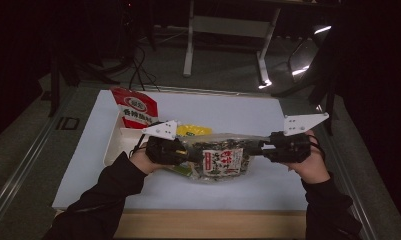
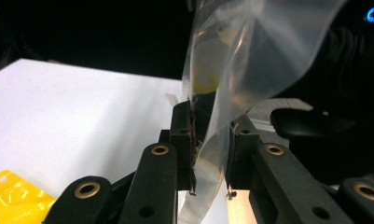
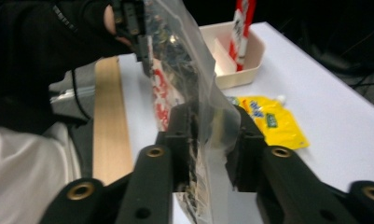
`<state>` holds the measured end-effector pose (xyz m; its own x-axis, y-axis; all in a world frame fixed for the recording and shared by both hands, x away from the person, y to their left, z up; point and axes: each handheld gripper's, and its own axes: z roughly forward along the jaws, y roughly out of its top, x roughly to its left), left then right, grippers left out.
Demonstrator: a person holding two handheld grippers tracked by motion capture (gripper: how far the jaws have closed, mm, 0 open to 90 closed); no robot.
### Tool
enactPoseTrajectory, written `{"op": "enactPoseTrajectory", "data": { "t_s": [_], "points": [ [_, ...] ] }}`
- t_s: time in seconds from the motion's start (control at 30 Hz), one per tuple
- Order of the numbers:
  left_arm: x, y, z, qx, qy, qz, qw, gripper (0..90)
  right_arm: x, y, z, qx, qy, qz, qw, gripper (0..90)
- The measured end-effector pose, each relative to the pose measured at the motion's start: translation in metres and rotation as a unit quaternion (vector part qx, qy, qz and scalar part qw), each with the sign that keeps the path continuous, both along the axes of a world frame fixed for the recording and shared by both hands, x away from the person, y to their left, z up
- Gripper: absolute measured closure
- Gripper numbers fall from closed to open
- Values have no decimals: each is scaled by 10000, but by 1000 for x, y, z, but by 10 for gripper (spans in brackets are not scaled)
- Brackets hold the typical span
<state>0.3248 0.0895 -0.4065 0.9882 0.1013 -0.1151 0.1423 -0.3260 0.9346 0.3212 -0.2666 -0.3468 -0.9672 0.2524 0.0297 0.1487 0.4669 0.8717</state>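
Dim room, most of it sunk in darkness. A white rectangular tabletop (image 1: 248, 115) takes what light there is, with a pale wooden strip (image 1: 208, 224) along its near edge and grey metal rails (image 1: 23, 155) running down the left side. Beyond the far edge lies grey floor (image 1: 223, 75), and on it stands a light grey metal table frame (image 1: 228, 27). Black cables (image 1: 138, 65) trail at far left. Bright glints (image 1: 300, 70) catch at far right.
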Motion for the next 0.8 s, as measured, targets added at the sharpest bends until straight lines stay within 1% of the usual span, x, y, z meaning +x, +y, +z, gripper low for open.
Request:
{"op": "enactPoseTrajectory", "data": {
  "t_s": [0.03, 0.07, 0.1, 0.13, 0.17, 0.2, 0.23, 0.27, 0.3, 0.37, 0.4, 0.43, 0.47, 0.5, 0.53, 0.57, 0.6, 0.63, 0.67, 0.7, 0.73, 0.77, 0.8],
  "points": [
    [-1, 0, 1, -36, -14, 39, 10000, 780, -1, 0, 1, 3, -10, 5, 10000, 710],
    [-1, 1, 2, -25, 10, 13, 10000, 781, -1, 0, 2, 7, -85, -29, 10000, 690],
    [-2, 1, 3, -28, -44, 67, 10000, 781, -1, 1, 2, 2, -100, -96, 9999, 674],
    [-2, 2, 4, -32, -45, 91, 9999, 781, -1, 1, 3, 20, -126, -151, 9998, 642],
    [-3, 3, 5, 1, -61, 105, 9999, 782, -1, 1, 2, 18, -155, -210, 9997, 571],
    [-3, 5, 7, -5, -109, 213, 9997, 781, 0, 1, 2, 25, -153, -261, 9995, 521],
    [-3, 7, 8, 5, -117, 246, 9996, 782, 1, 0, 2, 74, -136, -328, 9993, 485],
    [-3, 9, 9, -8, -166, 323, 9993, 781, 1, -1, 1, 120, -127, -391, 9991, 452],
    [-3, 9, 9, -8, -166, 323, 9993, 782, 2, -2, 0, 142, -175, -470, 9986, 415],
    [-4, 18, 12, -35, -244, 514, 9984, 782, 3, -3, -2, 154, -190, -651, 9976, 362],
    [-4, 21, 13, -39, -230, 564, 9981, 782, 3, -4, -3, 214, -191, -719, 9970, 334],
    [-5, 24, 15, -34, -298, 615, 9977, 782, 3, -5, -5, 245, -180, -809, 9963, 312],
    [-6, 28, 16, -70, -318, 692, 9971, 782, 3, -7, -6, 297, -169, -872, 9956, 286],
    [-6, 31, 18, -75, -321, 702, 9970, 782, 3, -8, -8, 367, -176, -871, 9954, 265],
    [-7, 35, 20, -77, -378, 793, 9961, 782, 4, -9, -9, 452, -131, -899, 9948, 238],
    [-8, 38, 22, -93, -382, 832, 9958, 782, 5, -10, -11, 549, -65, -878, 9946, 210],
    [-9, 42, 24, -99, -410, 865, 9954, 782, 5, -11, -13, 628, -51, -833, 9945, 193],
    [-9, 46, 26, -132, -419, 941, 9946, 782, 5, -12, -14, 671, -90, -871, 9939, 176],
    [-10, 51, 28, -133, -432, 955, 9944, 781, 5, -12, -15, 697, -100, -941, 9931, 172],
    [-11, 55, 30, -152, -485, 1032, 9934, 782, 5, -13, -15, 700, -89, -926, 9932, 153],
    [-12, 59, 31, -190, -490, 1116, 9924, 782, 5, -13, -16, 675, -105, -907, 9935, 131],
    [-13, 63, 33, -185, -507, 1117, 9923, 782, 5, -14, -17, 707, -147, -990, 9925, 140],
    [-14, 67, 35, -215, -549, 1195, 9911, 782, 5, -15, -17, 753, -205, -1032, 9916, 138]
  ]
}}
